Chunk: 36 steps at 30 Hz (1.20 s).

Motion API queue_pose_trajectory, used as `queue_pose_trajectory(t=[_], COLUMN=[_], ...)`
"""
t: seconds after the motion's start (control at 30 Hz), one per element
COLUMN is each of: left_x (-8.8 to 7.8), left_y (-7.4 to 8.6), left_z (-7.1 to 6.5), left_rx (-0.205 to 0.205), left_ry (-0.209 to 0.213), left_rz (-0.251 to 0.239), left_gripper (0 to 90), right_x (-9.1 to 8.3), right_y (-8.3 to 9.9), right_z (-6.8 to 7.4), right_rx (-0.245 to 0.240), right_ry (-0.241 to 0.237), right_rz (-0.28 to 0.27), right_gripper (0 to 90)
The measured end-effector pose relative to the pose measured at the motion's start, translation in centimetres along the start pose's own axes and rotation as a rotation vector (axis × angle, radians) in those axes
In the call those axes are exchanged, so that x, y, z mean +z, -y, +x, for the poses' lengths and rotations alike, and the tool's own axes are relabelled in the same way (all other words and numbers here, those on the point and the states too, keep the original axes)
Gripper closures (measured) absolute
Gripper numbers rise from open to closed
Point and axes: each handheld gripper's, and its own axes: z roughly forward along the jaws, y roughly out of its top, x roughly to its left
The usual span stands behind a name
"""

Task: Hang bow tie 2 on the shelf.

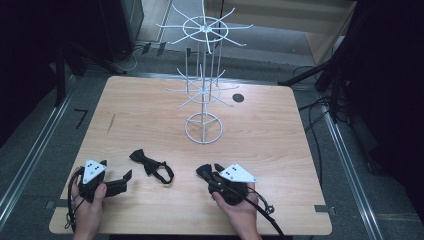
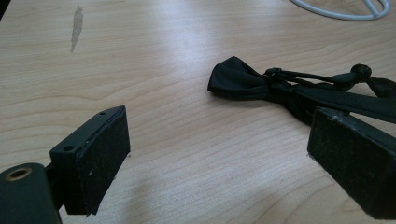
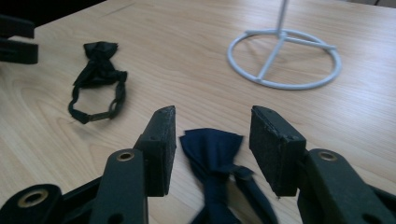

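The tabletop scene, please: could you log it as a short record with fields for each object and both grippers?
surface: wooden table
rack: white wire stand, upright, far centre, hooks bare
black bow tie: flat on the table, ahead of the left gripper
navy bow tie: on the table between the right gripper's jaws, not clamped
left gripper: open, holding nothing
right gripper: open around the navy bow tie

The navy bow tie point(image 3: 212, 161) runs off the frame's bottom edge, blurred there.
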Motion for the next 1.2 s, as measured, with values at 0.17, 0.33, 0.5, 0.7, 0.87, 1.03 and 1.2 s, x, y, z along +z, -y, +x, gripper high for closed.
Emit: queue_pose_trajectory(t=[0.17, 0.33, 0.5, 0.7, 0.87, 1.03, 1.2], left_x=[0.0, 0.0, 0.0, 0.0, 0.0, 0.0, 0.0], left_y=[0.0, 0.0, 0.0, 0.0, 0.0, 0.0, 0.0], left_z=[0.0, 0.0, 0.0, 0.0, 0.1, 0.1, 0.1], left_rx=[-0.002, -0.001, -0.001, -0.002, -0.002, -0.003, -0.005], left_ry=[-0.001, 0.001, 0.001, 0.003, 0.004, 0.005, 0.008], left_rz=[-0.001, 0.001, 0.001, 0.000, 0.001, 0.001, 0.004], left_gripper=[6.6, 6.6, 6.5, 6.5, 6.6, 6.5, 6.5], right_x=[1.5, 3.0, 4.5, 6.2, 7.4, 8.4, 9.6], right_y=[-0.7, -1.3, -1.9, -2.7, -3.3, -3.7, -4.3], right_z=[1.7, 2.9, 4.3, 5.7, 6.5, 7.0, 7.4], right_rx=[-0.018, -0.007, -0.014, -0.024, -0.032, -0.049, -0.046], right_ry=[-0.028, -0.055, -0.082, -0.105, -0.115, -0.117, -0.119], right_rz=[0.010, 0.012, 0.024, 0.029, 0.041, 0.055, 0.065], right_gripper=[52.8, 53.1, 53.1, 52.3, 52.1, 52.1, 52.8])
